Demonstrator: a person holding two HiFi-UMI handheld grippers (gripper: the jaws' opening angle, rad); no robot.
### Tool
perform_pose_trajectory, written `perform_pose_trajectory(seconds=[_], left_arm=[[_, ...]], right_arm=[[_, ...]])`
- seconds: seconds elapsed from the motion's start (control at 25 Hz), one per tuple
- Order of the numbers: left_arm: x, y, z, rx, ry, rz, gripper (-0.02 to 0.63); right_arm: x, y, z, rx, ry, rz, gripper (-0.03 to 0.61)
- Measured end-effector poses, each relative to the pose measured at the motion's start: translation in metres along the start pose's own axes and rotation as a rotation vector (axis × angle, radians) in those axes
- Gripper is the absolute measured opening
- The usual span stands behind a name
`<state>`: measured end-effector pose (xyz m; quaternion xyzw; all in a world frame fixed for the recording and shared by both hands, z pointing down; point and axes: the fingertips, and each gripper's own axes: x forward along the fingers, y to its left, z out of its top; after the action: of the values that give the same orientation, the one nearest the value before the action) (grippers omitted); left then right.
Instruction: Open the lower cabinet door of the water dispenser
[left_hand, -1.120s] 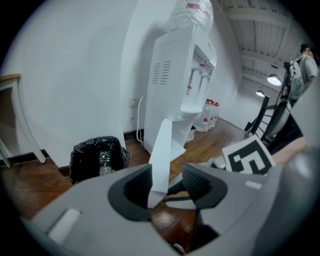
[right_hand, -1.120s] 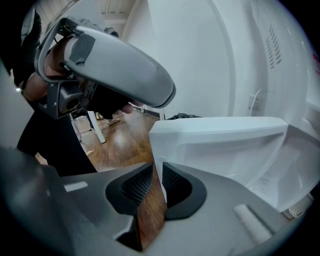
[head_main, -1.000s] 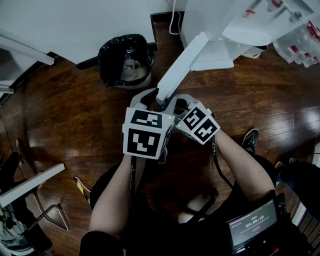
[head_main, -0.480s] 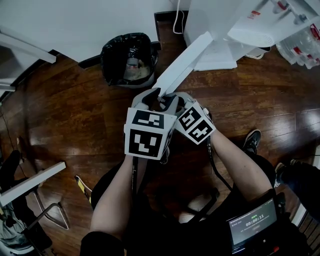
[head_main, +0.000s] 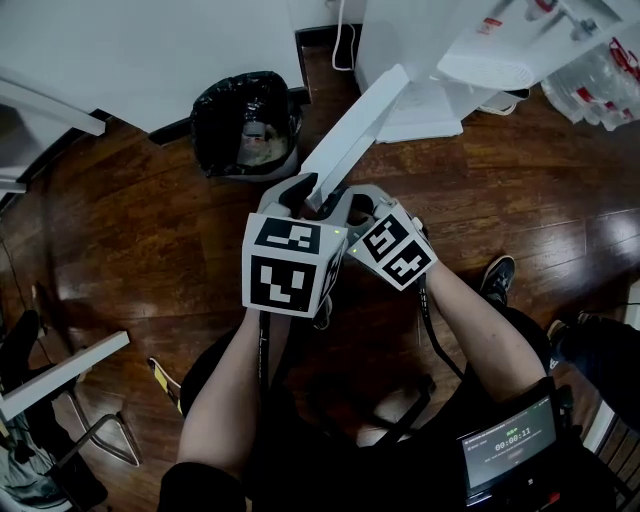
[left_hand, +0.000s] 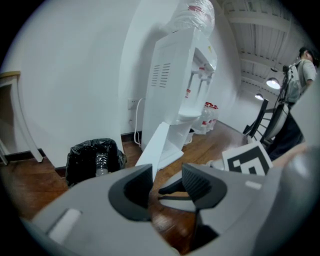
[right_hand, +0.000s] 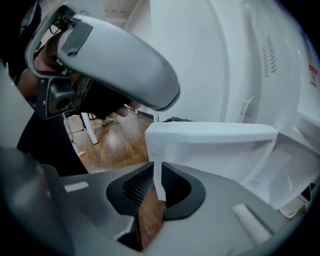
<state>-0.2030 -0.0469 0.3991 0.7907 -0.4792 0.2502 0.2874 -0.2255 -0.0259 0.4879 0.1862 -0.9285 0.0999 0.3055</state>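
The white water dispenser (head_main: 420, 40) stands against the wall, and its lower cabinet door (head_main: 355, 135) is swung out towards me. My right gripper (right_hand: 157, 185) is shut on the thin free edge of that door (right_hand: 210, 137); both ribbed pads press on the panel. In the head view the right gripper (head_main: 345, 205) sits at the door's near end. Beside it on the left, my left gripper (head_main: 303, 192) has its jaws wide and closing slightly. The left gripper (left_hand: 167, 182) holds nothing, and the door (left_hand: 160, 147) stands just beyond its left jaw.
A black-bagged waste bin (head_main: 245, 125) stands on the wooden floor left of the door. A white cable (head_main: 345, 45) hangs by the dispenser. Spare water bottles (head_main: 600, 85) lie at the far right. A white table edge (head_main: 60, 370) and chair are at the lower left.
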Motion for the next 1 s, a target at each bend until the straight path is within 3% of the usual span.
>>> perform_pose_trajectory(seconds=[0.2, 0.52, 0.76, 1.0], left_arm=[[0.011, -0.030, 0.014, 0.014, -0.020, -0.033, 0.202], [0.038, -0.099, 0.045, 0.041, -0.070, -0.101, 0.179], [0.052, -0.157, 0.080, 0.062, -0.176, -0.151, 0.153], [0.062, -0.217, 0.111, 0.099, -0.258, -0.219, 0.146]], right_arm=[[-0.051, -0.044, -0.005, 0.063, -0.044, -0.117, 0.051], [-0.161, -0.113, 0.003, 0.280, -0.227, -0.344, 0.010], [-0.249, -0.154, 0.015, 0.304, -0.370, -0.530, 0.005], [-0.317, -0.163, 0.019, 0.299, -0.480, -0.604, 0.005]])
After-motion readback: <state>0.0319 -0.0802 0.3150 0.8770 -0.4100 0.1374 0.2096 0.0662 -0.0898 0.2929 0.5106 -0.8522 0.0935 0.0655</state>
